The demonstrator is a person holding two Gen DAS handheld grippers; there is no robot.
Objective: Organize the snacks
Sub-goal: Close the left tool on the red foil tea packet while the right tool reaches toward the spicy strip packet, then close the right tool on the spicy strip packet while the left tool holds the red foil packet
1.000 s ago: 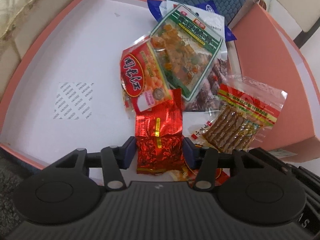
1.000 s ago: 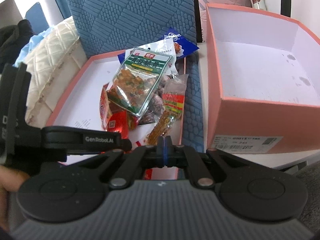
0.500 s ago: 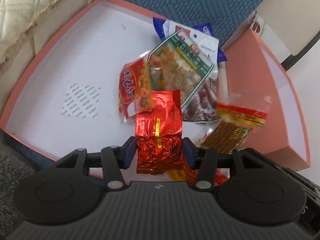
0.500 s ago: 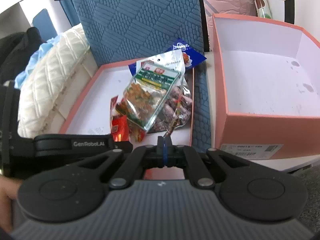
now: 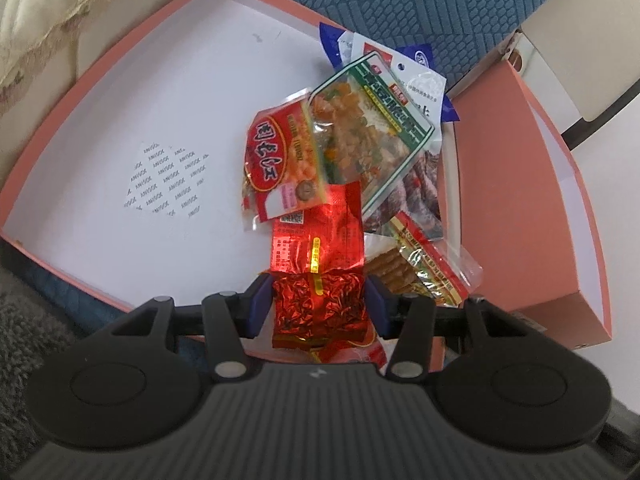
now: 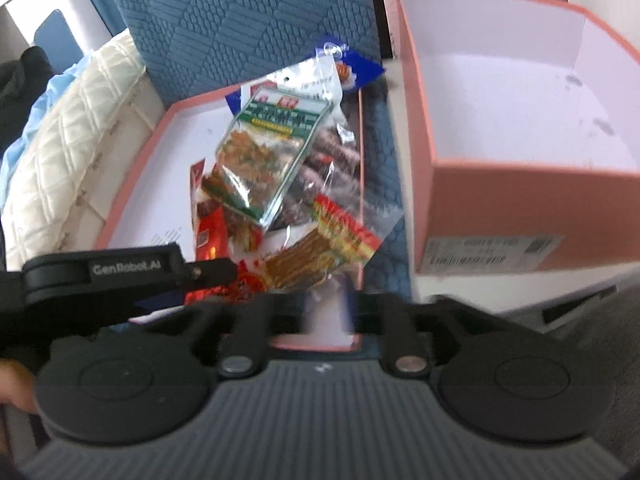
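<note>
Snacks in crinkly packets lie heaped in the shallow pink box lid (image 5: 120,76), and nearest of them the shiny red foil packet (image 5: 318,300) sits pinched between the blue pads of the left tool (image 5: 318,306), one pad pressing on each side of it. Judging by the empty deep pink cardboard box (image 6: 520,196) standing well apart to the right, the step in hand is carrying that packet over. To do it well, lift straight up first: the foil's far end lies under the edge of the red-and-clear packet of orange sweets (image 5: 280,160), which could drag along. Keep the squeeze steady, since foil is slick.

The right tool (image 6: 326,312) is opening, blurred, with nothing between its jaws; it points at the clear packet of brown sticks with a red-and-yellow header (image 6: 320,248), probably its next pick. Take that by the stiff header.

Farther back the green-bordered clear bag of diced orange pieces (image 5: 372,128) rests atop the pile, over a blue-and-white packet (image 5: 404,68).
</note>
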